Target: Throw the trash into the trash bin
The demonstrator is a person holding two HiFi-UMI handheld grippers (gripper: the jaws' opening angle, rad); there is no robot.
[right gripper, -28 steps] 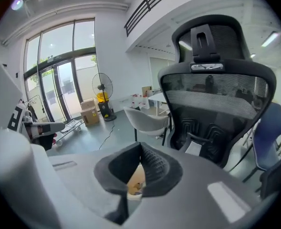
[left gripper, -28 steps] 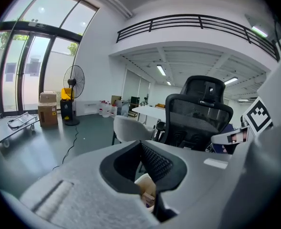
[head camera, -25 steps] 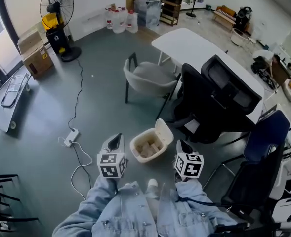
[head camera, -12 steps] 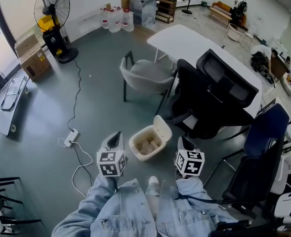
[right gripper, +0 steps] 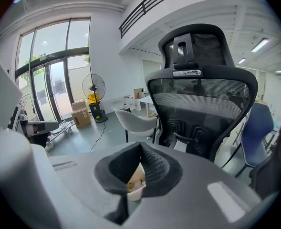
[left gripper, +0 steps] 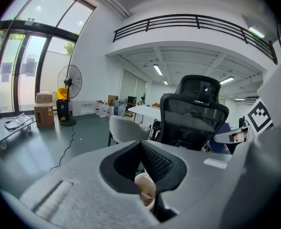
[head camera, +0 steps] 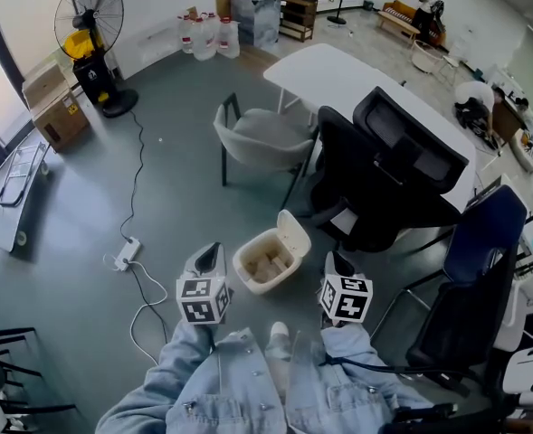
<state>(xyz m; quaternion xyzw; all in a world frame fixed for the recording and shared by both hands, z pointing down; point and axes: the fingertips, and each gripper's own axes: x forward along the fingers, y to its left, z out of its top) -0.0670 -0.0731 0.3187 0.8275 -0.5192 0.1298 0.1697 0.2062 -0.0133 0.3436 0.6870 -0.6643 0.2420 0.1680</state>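
Since a second ago the room has slid slightly leftward in the head view, the cream plastic trash bin [head camera: 248, 282] with it, while both grippers sit where they were on either side of the bin.

That bin stands on the grey floor with its flip lid [head camera: 294, 235] tipped open toward the far side, and brownish crumpled trash [head camera: 268, 266] lies inside it. The left gripper [head camera: 212, 254] hangs just beside the bin's left edge, and the right gripper [head camera: 335, 261] hangs just beside its right edge, near the lid. Each carries its white marker cube, and pale denim sleeves [head camera: 221, 382] reach up to them from the lower edge. A white shoe tip [head camera: 278, 334] shows between the sleeves.

Seen from the left gripper view, its dark pads meet at the tips with nothing between them, and the bin shows below them through the gap. Its partner looks the same in the right gripper view: jaws pressed together, empty, the bin and its contents visible beneath.

Beyond the bin stands a black mesh-backed office chair [head camera: 402, 165], with a grey shell chair [head camera: 261, 138] to its left and a white table [head camera: 356, 75] behind both. A white power strip [head camera: 126, 251] lies on the floor left of the grippers, and a black standing fan [head camera: 90, 12] sits by the far wall.
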